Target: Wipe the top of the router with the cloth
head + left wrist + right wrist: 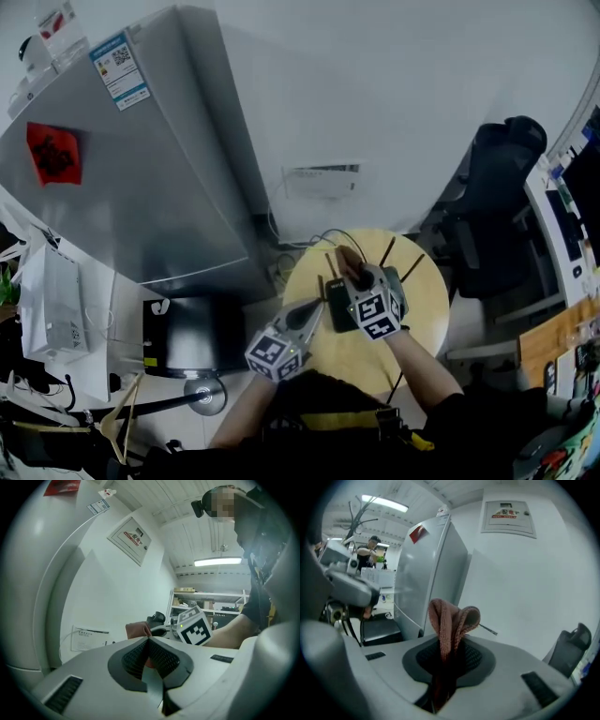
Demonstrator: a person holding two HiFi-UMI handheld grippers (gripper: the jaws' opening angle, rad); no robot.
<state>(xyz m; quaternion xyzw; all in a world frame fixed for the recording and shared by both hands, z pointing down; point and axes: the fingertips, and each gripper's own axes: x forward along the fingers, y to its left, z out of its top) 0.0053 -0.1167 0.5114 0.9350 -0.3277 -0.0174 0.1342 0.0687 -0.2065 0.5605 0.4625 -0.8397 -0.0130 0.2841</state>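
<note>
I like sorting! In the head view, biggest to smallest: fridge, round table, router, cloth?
1. fridge
2. round table
3. router, partly covered, so this is only what shows
4. cloth

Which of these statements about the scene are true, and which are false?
1. The right hand-held gripper grips the cloth. True.
2. The table is square. False: it is round.
3. The left hand-held gripper is wide open. False: its jaws are together.
4. A fridge stands beside the table. True.
</note>
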